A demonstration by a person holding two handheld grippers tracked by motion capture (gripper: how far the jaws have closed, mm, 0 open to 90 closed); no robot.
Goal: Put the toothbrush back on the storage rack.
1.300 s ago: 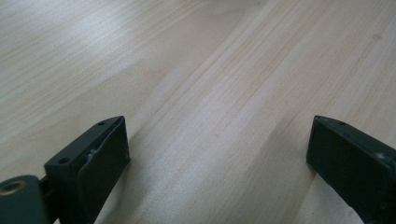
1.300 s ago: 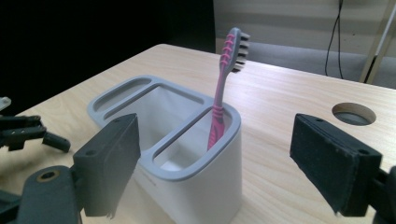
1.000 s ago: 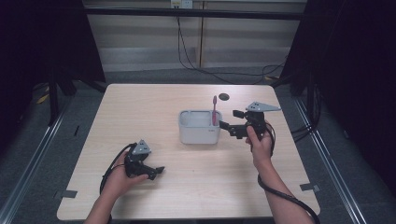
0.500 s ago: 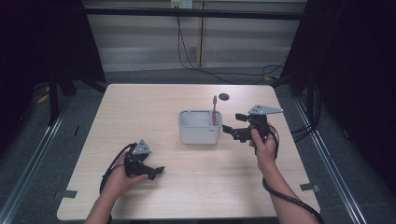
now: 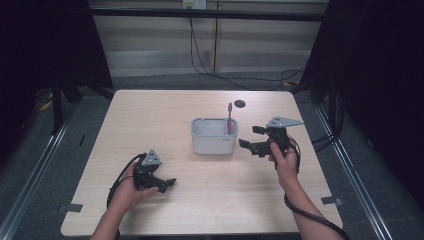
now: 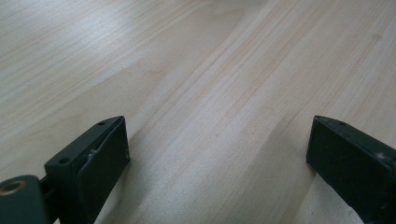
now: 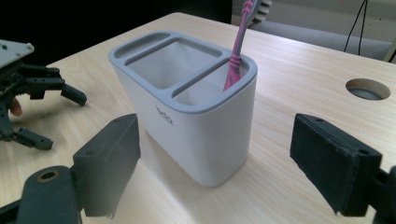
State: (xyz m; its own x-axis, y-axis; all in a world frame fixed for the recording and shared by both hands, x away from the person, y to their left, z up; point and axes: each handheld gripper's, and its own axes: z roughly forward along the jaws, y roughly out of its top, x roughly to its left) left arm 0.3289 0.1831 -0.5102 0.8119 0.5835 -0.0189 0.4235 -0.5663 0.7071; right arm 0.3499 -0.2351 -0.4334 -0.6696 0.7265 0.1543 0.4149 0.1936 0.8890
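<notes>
On the pale wooden table point(image 5: 200, 210), my left gripper point(image 5: 161, 182) rests low near the front edge, jaws spread wide over bare wood and grasping nothing; my left hand point(image 5: 127, 192) wraps it from behind, forearm coming in from the bottom, cable looping beside it. At mid-table stands the white holder point(image 5: 214, 136) with its grey rim, upright, divided into compartments. The larger compartments hold nothing I can see. A pink toothbrush point(image 5: 229, 118) stands in the narrow compartment at the holder's right end, handle down, head rising above the rim and leaning slightly. Just right of the holder, apart from it, my right gripper point(image 5: 251, 137) is raised off the table and points at the holder's end wall, jaws released and wide, nothing between them. In the right gripper view the holder point(image 7: 196, 112) sits between and beyond my two black jaws, the toothbrush point(image 7: 238, 51) at its near end. My right hand point(image 5: 284, 159) grips from below, wrist angled up, the grey plate on top.
</notes>
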